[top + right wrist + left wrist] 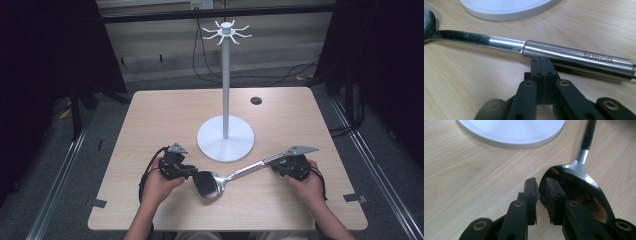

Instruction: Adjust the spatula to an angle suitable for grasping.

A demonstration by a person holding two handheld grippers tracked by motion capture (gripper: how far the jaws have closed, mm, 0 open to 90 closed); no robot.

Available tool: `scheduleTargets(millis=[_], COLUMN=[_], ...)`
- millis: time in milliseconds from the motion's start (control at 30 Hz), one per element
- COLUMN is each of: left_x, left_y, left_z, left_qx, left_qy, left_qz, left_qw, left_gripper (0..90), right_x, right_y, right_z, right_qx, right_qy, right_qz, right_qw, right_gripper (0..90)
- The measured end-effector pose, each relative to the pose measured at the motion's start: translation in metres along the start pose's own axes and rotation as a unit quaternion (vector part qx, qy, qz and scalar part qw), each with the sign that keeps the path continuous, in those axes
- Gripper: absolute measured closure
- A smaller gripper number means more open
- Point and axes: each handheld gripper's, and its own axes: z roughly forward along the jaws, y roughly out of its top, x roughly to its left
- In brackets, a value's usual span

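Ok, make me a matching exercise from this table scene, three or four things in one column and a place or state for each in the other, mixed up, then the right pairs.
Things:
1. ladle
2. white stand
3. left gripper
4. right gripper

Places or states:
A. upright near the middle of the table, hooks at the top
B. jaws pressed together, tips beside the steel handle
C. lying flat, bowl toward the person's left
D. jaws slightly apart, astride the rim of the bowl

Pairs: 1-C, 2-A, 3-D, 4-B
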Motion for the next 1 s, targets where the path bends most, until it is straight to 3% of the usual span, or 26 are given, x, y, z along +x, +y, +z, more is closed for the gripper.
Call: scheduleTargets(millis=[500,567,833,900,933,967,1000], left_x=[-0.005,-0.008,-0.017,-0.020,-0.019,-0.021,-0.022], left_y=[-0.003,-0.004,-0.006,-0.007,-0.006,-0.007,-0.007], left_z=[0.000,0.000,-0.003,-0.003,-0.004,-0.002,-0.003], left_qx=[0.015,0.011,0.025,0.022,0.032,0.023,0.025], left_qy=[-0.010,-0.013,-0.015,-0.016,-0.016,-0.016,-0.016], left_qz=[0.005,-0.002,0.012,0.006,0.020,0.006,0.008], left_qw=[0.9998,0.9999,0.9995,0.9996,0.9991,0.9996,0.9995], left_gripper=[79.4,79.3,78.9,78.8,78.8,78.8,78.8], right_x=[0.003,0.003,0.004,0.004,0.005,0.005,0.004], right_y=[0.003,0.003,0.003,0.003,0.004,0.004,0.004], right_z=[0.005,0.005,0.004,0.004,0.003,0.002,0.002], right_qx=[-0.002,0.000,0.000,-0.002,-0.004,-0.007,-0.010], right_qy=[-0.003,-0.003,0.001,0.000,0.003,0.003,0.005], right_qz=[-0.004,-0.003,-0.004,-0.006,-0.002,-0.002,-0.002], right_qw=[1.0000,1.0000,1.0000,1.0000,1.0000,1.0000,0.9999], right_gripper=[90.0,90.0,90.0,90.0,90.0,90.0,90.0])
